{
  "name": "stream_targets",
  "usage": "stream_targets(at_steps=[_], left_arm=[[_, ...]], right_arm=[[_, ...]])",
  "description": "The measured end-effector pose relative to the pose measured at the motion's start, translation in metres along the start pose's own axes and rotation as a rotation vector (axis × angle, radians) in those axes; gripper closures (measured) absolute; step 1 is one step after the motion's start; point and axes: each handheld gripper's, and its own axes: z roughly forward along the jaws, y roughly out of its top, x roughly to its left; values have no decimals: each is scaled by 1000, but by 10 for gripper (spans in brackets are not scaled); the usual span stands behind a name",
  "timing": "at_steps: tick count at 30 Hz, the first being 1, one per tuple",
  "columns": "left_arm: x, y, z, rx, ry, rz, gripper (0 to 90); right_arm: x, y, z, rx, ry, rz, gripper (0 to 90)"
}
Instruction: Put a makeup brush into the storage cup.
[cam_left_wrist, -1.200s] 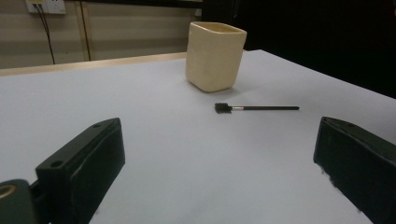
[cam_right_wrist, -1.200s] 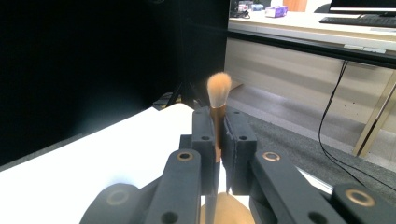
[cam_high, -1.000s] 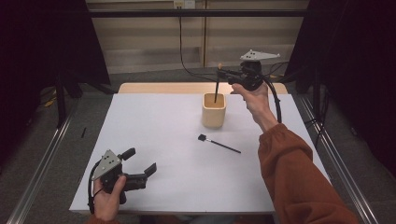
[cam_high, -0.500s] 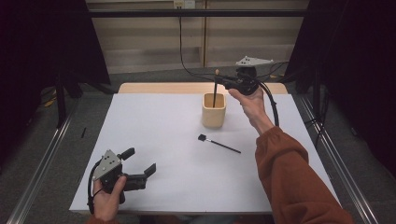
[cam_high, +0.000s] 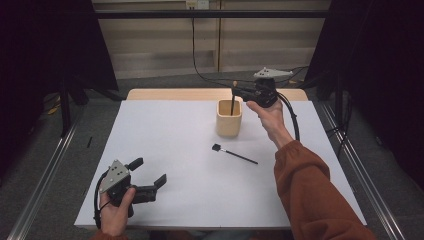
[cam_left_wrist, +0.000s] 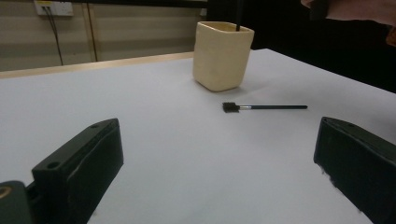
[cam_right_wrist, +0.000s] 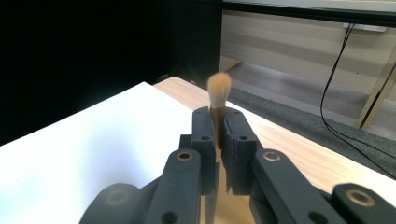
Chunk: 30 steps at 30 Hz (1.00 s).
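Note:
My right gripper (cam_high: 239, 92) is shut on a makeup brush (cam_high: 233, 100) just below its tan bristle head (cam_right_wrist: 218, 87), and the dark handle reaches down into the cream cup (cam_high: 229, 119) at the far middle of the white table. The right gripper view shows the two pads (cam_right_wrist: 203, 126) pressed on the brush's ferrule. A second, small black brush (cam_high: 234, 154) lies flat in front of the cup, also seen as the black brush (cam_left_wrist: 261, 107) in the left gripper view beside the cup (cam_left_wrist: 222, 56). My left gripper (cam_high: 149, 175) rests open at the near left, nothing between its jaws.
The white table sheet (cam_high: 165, 150) covers most of the surface, and a wooden strip (cam_high: 170, 94) shows at the far edge. Metal rails (cam_high: 45, 175) run along both sides. A black cable (cam_high: 292, 120) trails from the right gripper.
The right gripper has sunk with the brush, so the handle now stands deeper in the cup. The left gripper has stayed where it was.

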Motion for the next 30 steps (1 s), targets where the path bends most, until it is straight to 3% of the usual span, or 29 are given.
stream_targets(at_steps=[26, 30], left_arm=[[2, -1, 1, 14, -2, 10, 12], [2, -1, 2, 22, -13, 16, 14]], right_arm=[[-8, -24, 4, 31, -7, 30, 831], [-9, -27, 5, 40, -15, 45, 641]])
